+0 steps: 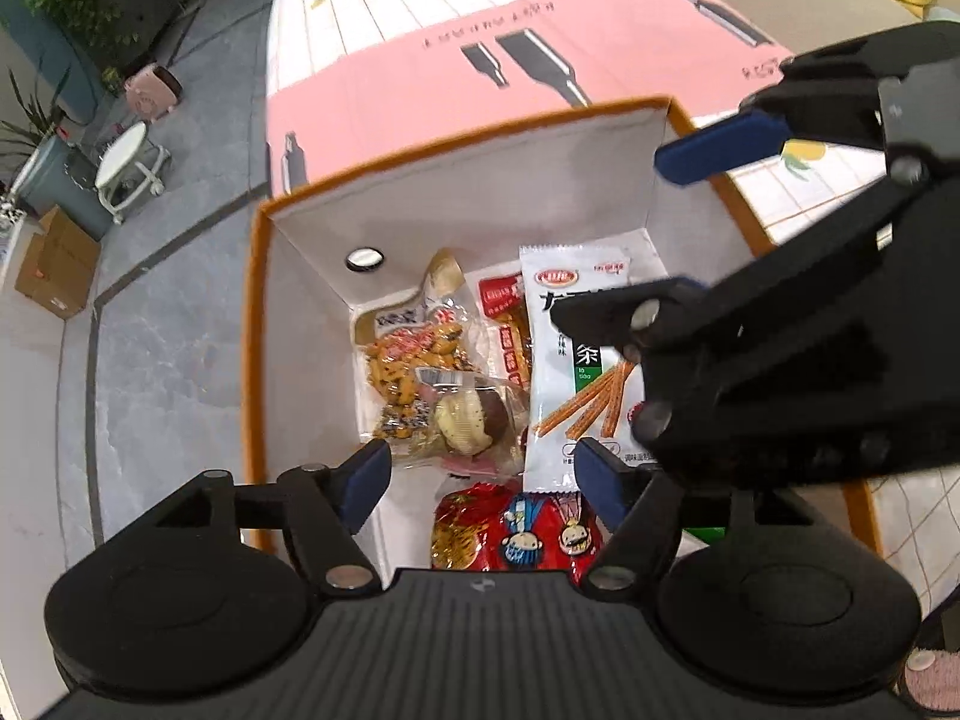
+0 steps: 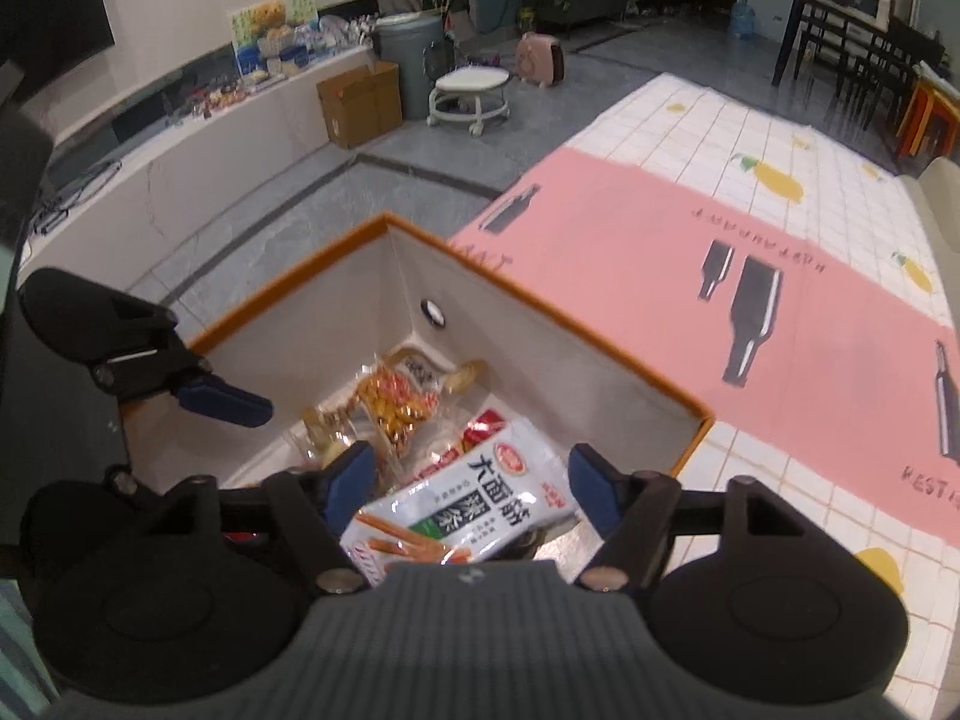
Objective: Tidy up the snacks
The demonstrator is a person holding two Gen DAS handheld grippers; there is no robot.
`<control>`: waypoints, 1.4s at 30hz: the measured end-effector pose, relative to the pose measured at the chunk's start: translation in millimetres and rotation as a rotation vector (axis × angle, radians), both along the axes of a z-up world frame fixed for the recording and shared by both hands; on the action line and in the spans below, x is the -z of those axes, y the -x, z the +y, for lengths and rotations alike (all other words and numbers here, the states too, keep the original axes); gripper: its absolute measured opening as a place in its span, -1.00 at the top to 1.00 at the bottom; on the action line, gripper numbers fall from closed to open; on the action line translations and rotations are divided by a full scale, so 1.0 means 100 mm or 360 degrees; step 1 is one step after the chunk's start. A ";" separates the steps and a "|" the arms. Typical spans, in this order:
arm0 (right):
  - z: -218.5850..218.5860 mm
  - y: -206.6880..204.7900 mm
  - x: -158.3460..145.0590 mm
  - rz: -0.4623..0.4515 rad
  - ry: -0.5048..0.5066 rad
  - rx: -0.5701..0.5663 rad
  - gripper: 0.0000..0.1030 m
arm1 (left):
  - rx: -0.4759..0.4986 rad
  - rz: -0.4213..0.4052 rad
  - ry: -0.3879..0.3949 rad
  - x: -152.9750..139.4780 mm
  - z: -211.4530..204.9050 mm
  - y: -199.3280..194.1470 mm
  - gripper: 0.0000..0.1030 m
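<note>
A white box with an orange rim (image 1: 252, 330) (image 2: 540, 312) stands on the mat and holds several snacks. A white packet printed with orange sticks (image 1: 576, 372) (image 2: 480, 498) lies on top of the pile. Beside it are an orange cracker bag (image 1: 408, 360) (image 2: 396, 402), a wrapped pastry (image 1: 468, 414) and a red bag (image 1: 516, 534). My left gripper (image 1: 483, 483) hangs open over the red bag with nothing between its pads. My right gripper (image 2: 471, 483) (image 1: 660, 228) is open above the white packet, its pads clear of it. One blue pad of the left gripper (image 2: 222, 399) shows over the box's left side.
The box sits on a pink and white checked mat (image 1: 450, 78) (image 2: 780, 300) with bottle prints, laid over grey tiles. Farther off stand a white wheeled stool (image 1: 129, 162) (image 2: 468, 90), a cardboard box (image 1: 57, 258) (image 2: 360, 102) and a grey bin (image 2: 408, 54).
</note>
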State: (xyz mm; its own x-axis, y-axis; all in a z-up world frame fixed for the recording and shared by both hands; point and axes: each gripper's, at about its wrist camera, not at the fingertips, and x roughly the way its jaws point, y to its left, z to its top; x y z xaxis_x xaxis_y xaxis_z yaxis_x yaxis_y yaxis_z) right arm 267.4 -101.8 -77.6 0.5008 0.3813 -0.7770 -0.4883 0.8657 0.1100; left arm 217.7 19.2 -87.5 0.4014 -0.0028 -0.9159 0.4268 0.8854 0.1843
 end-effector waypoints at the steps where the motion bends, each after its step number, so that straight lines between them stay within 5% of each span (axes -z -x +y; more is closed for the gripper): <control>1: -0.02 0.03 -0.05 -0.0023 -0.0011 0.0009 -0.42 | -0.0014 -0.0023 0.0001 -0.04 0.00 0.02 -0.61; 15: -0.30 0.74 -0.91 -0.0348 -0.0244 0.0153 -0.62 | -0.0368 -0.0574 0.0381 -0.83 0.21 0.81 -0.61; 23: -0.54 1.36 -1.13 -0.0506 -0.0278 0.0188 -0.75 | -0.0498 -0.0898 0.0273 -1.10 0.12 1.23 -0.61; 32: -0.72 2.03 -1.02 -0.0531 -0.0191 0.0205 -0.92 | -0.0466 -0.0940 0.0260 -1.23 -0.12 1.61 -0.72; 42: -0.83 2.45 -0.70 -0.0426 -0.0101 0.0237 -0.92 | -0.0403 -0.0773 0.0145 -0.94 -0.27 1.78 -0.72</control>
